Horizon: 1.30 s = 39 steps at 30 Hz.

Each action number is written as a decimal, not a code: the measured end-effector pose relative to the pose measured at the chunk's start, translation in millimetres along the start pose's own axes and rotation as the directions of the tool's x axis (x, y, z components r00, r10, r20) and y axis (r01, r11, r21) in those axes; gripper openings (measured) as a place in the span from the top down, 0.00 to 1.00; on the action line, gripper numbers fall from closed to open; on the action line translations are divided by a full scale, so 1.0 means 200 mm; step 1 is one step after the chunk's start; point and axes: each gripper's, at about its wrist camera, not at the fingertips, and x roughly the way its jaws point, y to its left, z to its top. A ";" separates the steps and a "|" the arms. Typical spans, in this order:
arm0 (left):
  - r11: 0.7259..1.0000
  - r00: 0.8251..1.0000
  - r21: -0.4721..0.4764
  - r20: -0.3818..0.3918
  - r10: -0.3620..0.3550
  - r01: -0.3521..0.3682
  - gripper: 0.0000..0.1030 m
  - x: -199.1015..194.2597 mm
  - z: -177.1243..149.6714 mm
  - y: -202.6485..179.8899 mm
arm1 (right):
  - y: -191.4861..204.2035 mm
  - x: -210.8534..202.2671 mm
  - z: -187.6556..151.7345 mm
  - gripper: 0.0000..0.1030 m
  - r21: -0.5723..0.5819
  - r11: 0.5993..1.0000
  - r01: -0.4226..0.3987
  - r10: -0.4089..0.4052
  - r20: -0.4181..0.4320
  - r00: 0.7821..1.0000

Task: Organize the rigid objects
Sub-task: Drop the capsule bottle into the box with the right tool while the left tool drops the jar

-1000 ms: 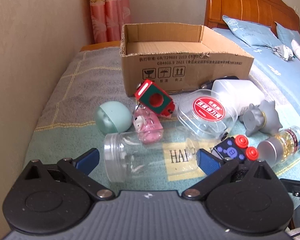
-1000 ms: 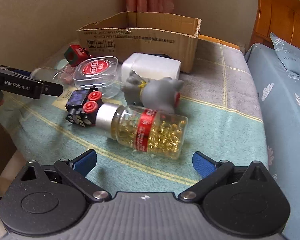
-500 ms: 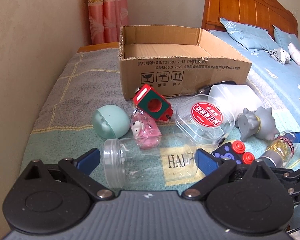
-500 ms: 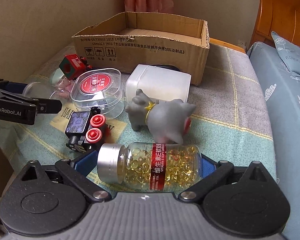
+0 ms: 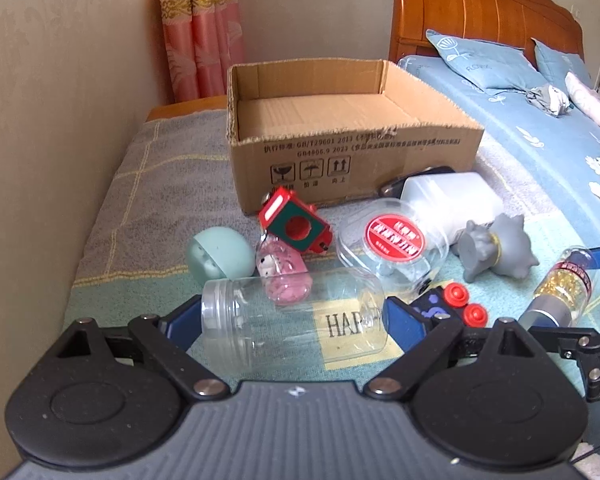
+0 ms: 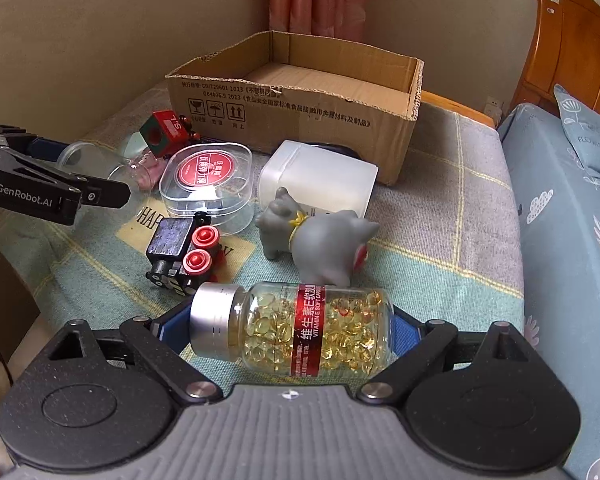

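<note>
Left gripper (image 5: 294,322) jaws have just closed onto the clear jar (image 5: 294,316). Right gripper (image 6: 292,330) jaws have just closed onto the capsule bottle (image 6: 296,330), cardboard box (image 6: 300,108) at 12 o'clock.

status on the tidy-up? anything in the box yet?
Nothing done: the cardboard box looks empty. In hand: jaws have just been closing, left gripper on the clear jar, right gripper on the capsule bottle. Left: green ball, red-green block, round tub, grey toy, white container.
</note>
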 end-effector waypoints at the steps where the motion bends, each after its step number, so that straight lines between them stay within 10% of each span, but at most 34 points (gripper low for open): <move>1: 1.000 1.000 0.005 0.007 -0.002 0.002 0.10 -0.02 0.02 0.00 | -0.01 -0.01 0.01 0.06 -0.007 1.000 -0.008 0.008 0.003 1.000; 21: 0.999 0.987 0.014 0.156 0.046 -0.049 0.09 0.16 0.78 -0.01 | -0.18 -0.15 0.52 0.06 -0.110 0.994 0.021 0.003 0.211 0.978; 39: 0.982 0.983 -0.102 0.077 0.167 -0.159 0.04 0.11 0.51 0.10 | -0.37 0.23 0.96 0.06 -0.062 0.998 -0.011 0.019 0.136 0.991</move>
